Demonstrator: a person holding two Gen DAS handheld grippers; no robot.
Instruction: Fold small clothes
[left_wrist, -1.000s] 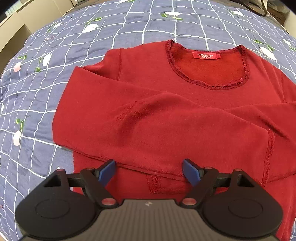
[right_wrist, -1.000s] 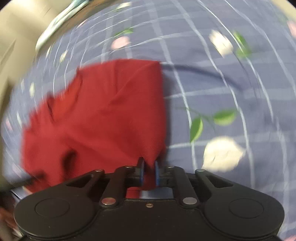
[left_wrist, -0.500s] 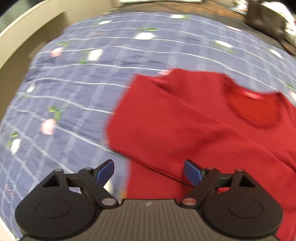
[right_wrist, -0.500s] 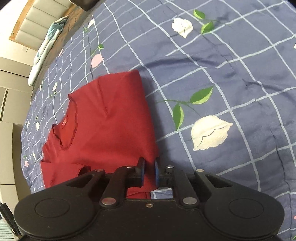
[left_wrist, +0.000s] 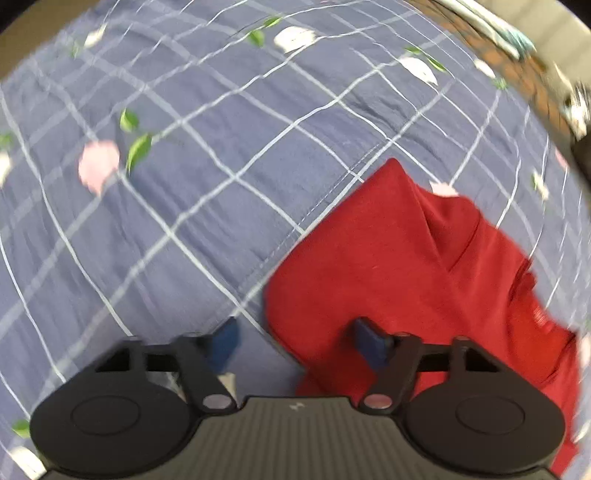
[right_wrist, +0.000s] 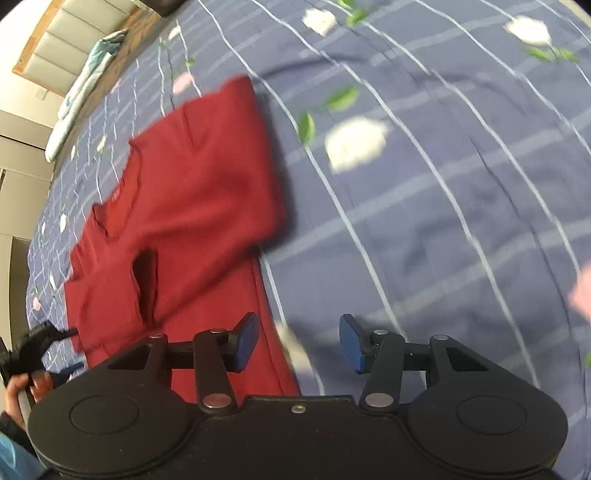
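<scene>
Two views examined. Left wrist: left gripper (left_wrist: 297, 341), jaws apart, straddles the near-left edge of the red long-sleeved knit top (left_wrist: 410, 266) on the blue checked floral bedspread (left_wrist: 184, 206). Right wrist: right gripper (right_wrist: 299, 341) spread wide, empty, beside the top's (right_wrist: 192, 206) right hem.

**Red top, partly folded, flat on bed**

Red long-sleeved top (right_wrist: 199, 206): knit fabric, round neckline with a small label inside. Lies flat on the bed. Both sleeves folded inward across the chest; the lower body extends toward the near edge. In the left wrist view the top (left_wrist: 417, 273) fills the right near area, one folded corner pointing far. Both views motion-blurred.
</scene>
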